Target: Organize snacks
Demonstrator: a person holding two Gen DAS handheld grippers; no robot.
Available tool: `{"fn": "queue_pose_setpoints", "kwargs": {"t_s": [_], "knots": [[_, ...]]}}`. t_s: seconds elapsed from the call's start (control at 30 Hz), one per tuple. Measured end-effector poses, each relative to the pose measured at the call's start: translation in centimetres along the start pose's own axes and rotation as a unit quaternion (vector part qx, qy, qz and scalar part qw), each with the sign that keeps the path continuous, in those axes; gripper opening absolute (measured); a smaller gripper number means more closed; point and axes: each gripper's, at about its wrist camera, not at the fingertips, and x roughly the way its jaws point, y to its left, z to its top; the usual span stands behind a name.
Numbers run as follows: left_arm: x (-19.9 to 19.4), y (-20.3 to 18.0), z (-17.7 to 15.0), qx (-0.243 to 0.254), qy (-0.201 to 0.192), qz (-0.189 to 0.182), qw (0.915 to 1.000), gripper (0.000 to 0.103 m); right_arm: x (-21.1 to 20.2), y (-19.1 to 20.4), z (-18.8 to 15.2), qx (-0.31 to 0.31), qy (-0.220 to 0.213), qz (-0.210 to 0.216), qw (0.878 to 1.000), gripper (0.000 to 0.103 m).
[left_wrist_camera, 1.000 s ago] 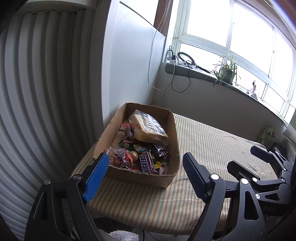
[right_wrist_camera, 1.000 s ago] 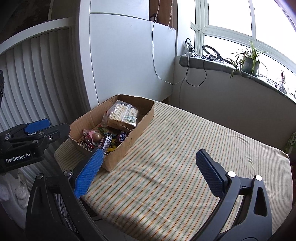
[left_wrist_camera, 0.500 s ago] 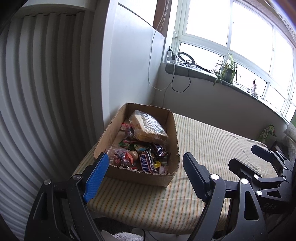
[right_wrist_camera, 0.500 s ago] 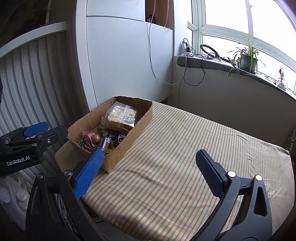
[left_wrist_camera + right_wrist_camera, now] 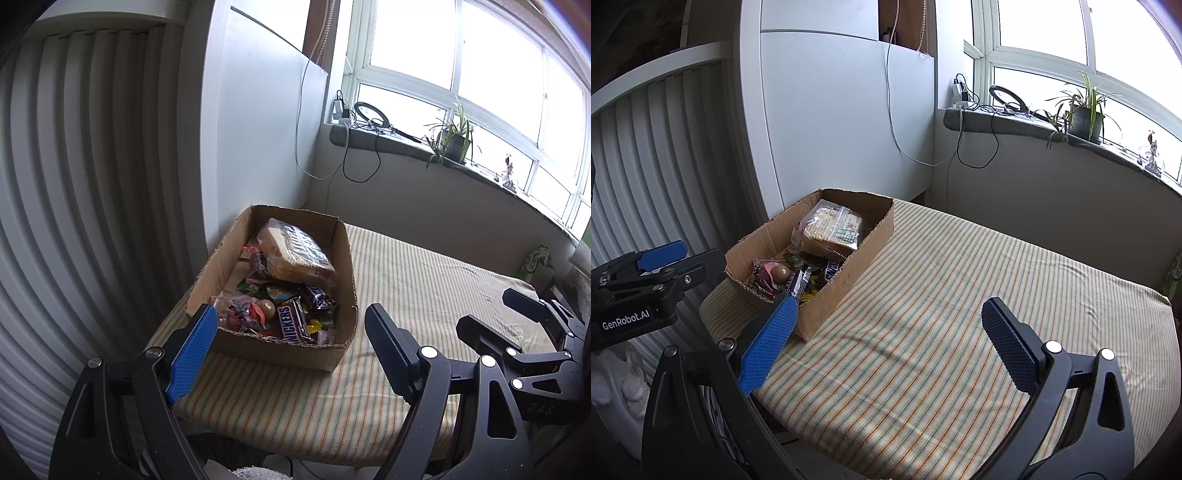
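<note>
A cardboard box [image 5: 334, 354] holds all visible snacks [image 5: 291, 325] on the striped tablecloth [image 5: 960, 314], while the left gripper [image 5: 286, 354] and right gripper [image 5: 886, 343] hover wide and empty.

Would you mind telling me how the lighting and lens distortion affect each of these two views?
Left wrist view: the window is blown out white, the slatted wall bows strongly from the fisheye, and the cardboard box stays readable. Right wrist view: the same glare at the window, while soft shadows cross the striped cloth near the open right claw.
</note>
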Motion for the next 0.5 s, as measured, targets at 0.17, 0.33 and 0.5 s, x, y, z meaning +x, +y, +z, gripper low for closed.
{"fn": "queue_pose_setpoints", "kwargs": {"t_s": [0.17, 0.33, 0.5], "knots": [[0.01, -0.05, -0.03, 0.001, 0.000, 0.001, 1.0000, 0.082, -0.02, -0.16, -0.02, 0.000, 0.000, 0.001, 1.000, 0.102], [0.13, -0.11, -0.07, 0.002, 0.001, 0.003, 1.0000, 0.082, 0.14, -0.05, -0.28, 0.005, 0.002, -0.003, 1.000, 0.102], [0.33, -0.36, -0.10, 0.007, -0.002, 0.005, 1.0000, 0.082, 0.20, -0.48, -0.49, 0.012, 0.002, -0.009, 1.000, 0.102]]}}
